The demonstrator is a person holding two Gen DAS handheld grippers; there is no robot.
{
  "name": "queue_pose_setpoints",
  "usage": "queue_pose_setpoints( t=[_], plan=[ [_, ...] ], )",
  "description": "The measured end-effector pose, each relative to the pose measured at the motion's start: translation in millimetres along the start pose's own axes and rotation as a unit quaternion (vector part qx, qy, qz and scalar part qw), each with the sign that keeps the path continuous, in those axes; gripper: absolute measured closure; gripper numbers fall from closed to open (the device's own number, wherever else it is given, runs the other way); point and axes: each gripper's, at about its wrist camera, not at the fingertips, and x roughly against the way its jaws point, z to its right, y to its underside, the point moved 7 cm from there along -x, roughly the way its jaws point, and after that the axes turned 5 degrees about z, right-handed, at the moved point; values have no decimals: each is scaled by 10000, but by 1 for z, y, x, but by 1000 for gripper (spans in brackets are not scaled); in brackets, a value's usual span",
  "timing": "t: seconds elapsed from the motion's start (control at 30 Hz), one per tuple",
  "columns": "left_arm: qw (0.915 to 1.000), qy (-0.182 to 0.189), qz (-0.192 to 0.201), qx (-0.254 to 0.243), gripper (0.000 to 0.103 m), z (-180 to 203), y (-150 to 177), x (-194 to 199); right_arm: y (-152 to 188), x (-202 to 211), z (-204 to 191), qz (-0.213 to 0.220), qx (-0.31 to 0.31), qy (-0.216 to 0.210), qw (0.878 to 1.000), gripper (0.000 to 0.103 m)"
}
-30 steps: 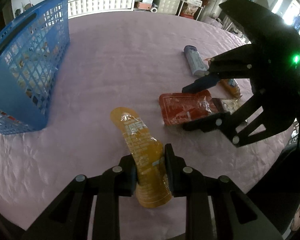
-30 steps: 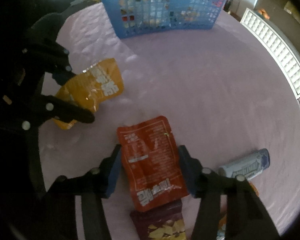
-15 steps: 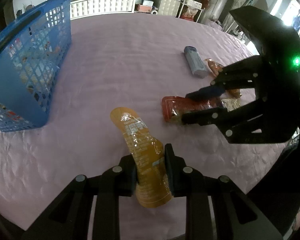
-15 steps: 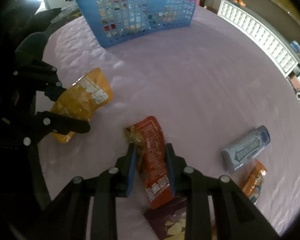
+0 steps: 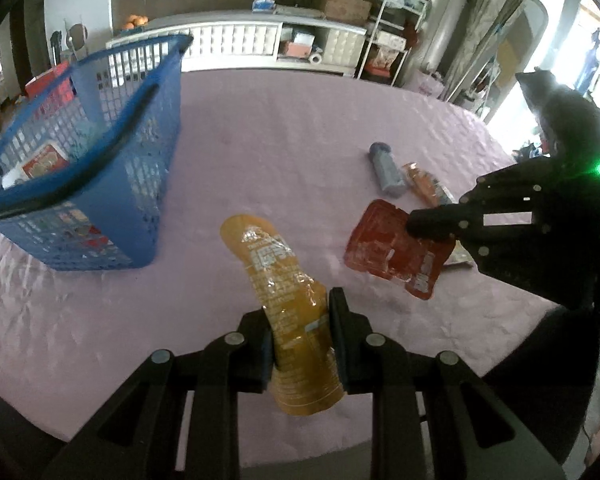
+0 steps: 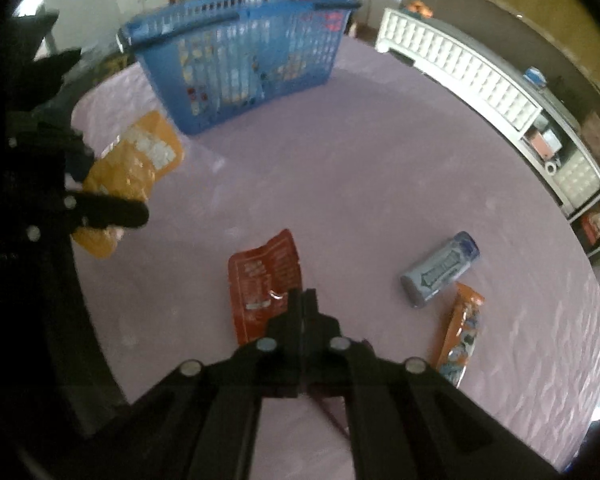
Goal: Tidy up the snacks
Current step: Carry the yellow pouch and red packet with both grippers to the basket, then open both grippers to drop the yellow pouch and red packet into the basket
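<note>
An orange pouch (image 5: pixel 288 280) is gripped by the left tool (image 5: pixel 298 332), a red packet (image 6: pixel 264 280) by the right tool (image 6: pixel 303 300); beyond them, the basket (image 5: pixel 100 184) is part-filled, other snacks left.

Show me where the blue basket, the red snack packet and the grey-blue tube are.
blue basket (image 6: pixel 236 76), right wrist view, on its mesh side wall.
red snack packet (image 5: pixel 384 244), left wrist view, on its flat face.
grey-blue tube (image 6: pixel 440 274), right wrist view, on its label.

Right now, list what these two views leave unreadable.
- Blue plastic mesh basket contents: both views, blurred behind the lattice.
- Dark maroon packet: right wrist view, mostly hidden under the right gripper.
- Orange foil pouch print: too blurred, left gripper covers part.
</note>
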Motion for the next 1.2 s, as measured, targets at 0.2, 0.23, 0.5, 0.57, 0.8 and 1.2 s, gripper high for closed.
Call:
queue_pose_setpoints(
  t=[0.2,0.23,0.5,0.57,0.8,1.2],
  plan=[
    [9990,45,424,-112,82,-4,-23,42,-35,43,-18,458,153,175,9987,101],
    [9987,35,497,-140,82,-6,-28,49,-43,49,-21,528,163,184,9983,101],
    [9945,-187,979,-329,81,-49,-77,102,-116,95,-34,1299,145,323,9909,101],
    [9936,-287,1041,-317,81,-67,-91,113,-138,99,-36,1461,114,360,9885,101],
    [9901,-749,1082,-495,81,-128,-128,121,-186,88,-50,1670,73,312,9854,101],
    [9922,-671,898,-538,81,-189,-167,84,-241,33,-47,1459,-137,296,9888,101]
  ],
)
